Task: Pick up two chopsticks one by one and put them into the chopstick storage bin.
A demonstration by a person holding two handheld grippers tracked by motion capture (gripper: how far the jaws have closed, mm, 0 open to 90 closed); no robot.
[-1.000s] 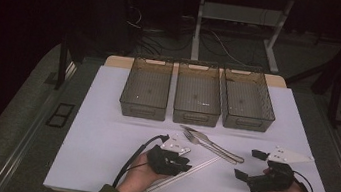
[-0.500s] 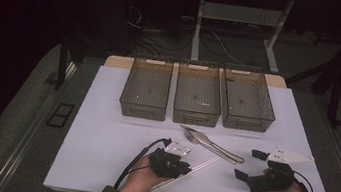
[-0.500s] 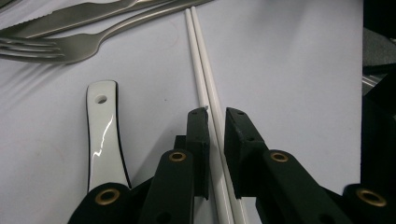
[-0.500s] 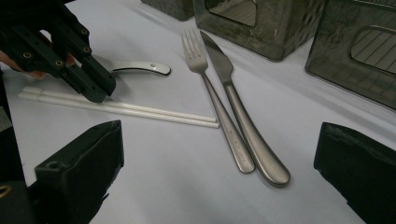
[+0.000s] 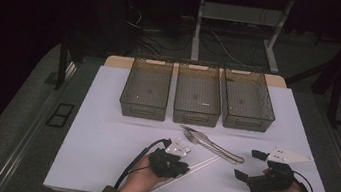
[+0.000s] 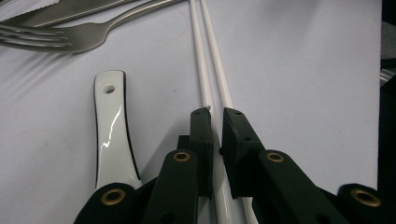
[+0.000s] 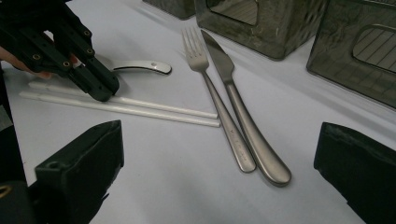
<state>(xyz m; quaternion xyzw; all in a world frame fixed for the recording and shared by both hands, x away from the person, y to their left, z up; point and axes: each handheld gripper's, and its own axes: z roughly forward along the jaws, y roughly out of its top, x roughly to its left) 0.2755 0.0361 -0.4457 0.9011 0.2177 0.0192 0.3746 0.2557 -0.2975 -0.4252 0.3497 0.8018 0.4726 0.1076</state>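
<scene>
Two white chopsticks (image 6: 205, 56) lie side by side on the white mat (image 5: 102, 137). My left gripper (image 6: 217, 114) has just been closing, and its jaws now pinch one chopstick near its end. The other stick runs under the right-hand jaw. In the high view the left gripper (image 5: 184, 167) rests low on the mat at the chopsticks (image 5: 202, 163). A white ceramic spoon (image 6: 109, 135) lies just beside it. A steel fork (image 7: 210, 88) and knife (image 7: 238, 102) lie together toward the bins. My right gripper (image 5: 249, 165) stands open and empty at the right, with nothing between its wide jaws (image 7: 219, 140).
Three dark mesh bins stand in a row at the back of the mat: left (image 5: 146, 87), middle (image 5: 198, 94), right (image 5: 248, 99). The table's front edge lies just behind both hands. Bare mat lies at the far left.
The left gripper's jaws have drawn a little closer together over the chopsticks. Neither hand has shifted, and the cutlery lies as before.
</scene>
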